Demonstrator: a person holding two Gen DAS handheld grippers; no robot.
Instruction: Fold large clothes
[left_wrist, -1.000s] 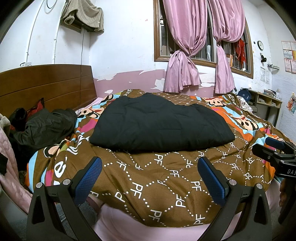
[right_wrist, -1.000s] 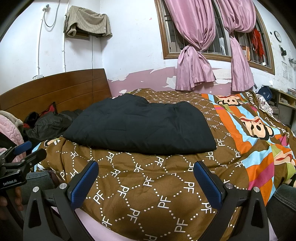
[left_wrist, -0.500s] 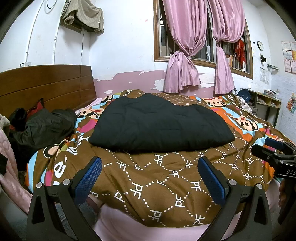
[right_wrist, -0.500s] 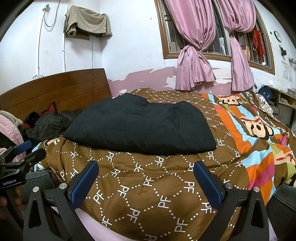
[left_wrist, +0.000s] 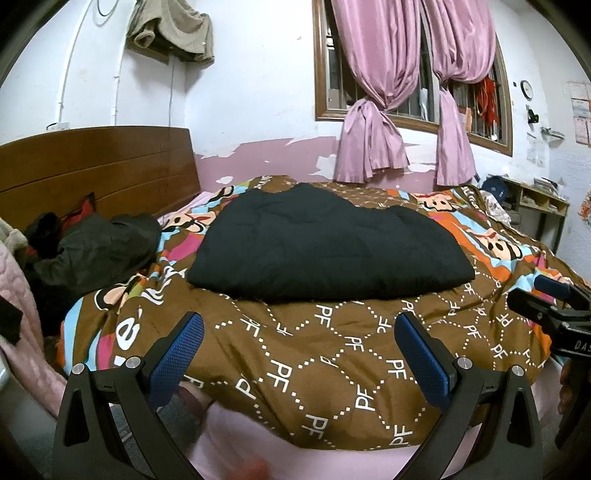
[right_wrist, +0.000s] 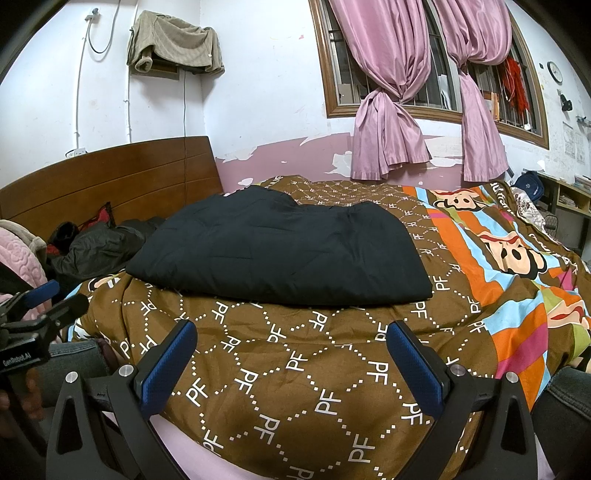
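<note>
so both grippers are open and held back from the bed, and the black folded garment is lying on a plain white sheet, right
Not quite. The black folded garment lies on a brown patterned quilt printed with PF letters and cartoon faces, not a plain white sheet; the right wrist view shows it clearly. The rest holds: the left gripper and right gripper are both open, short of the garment.
</note>
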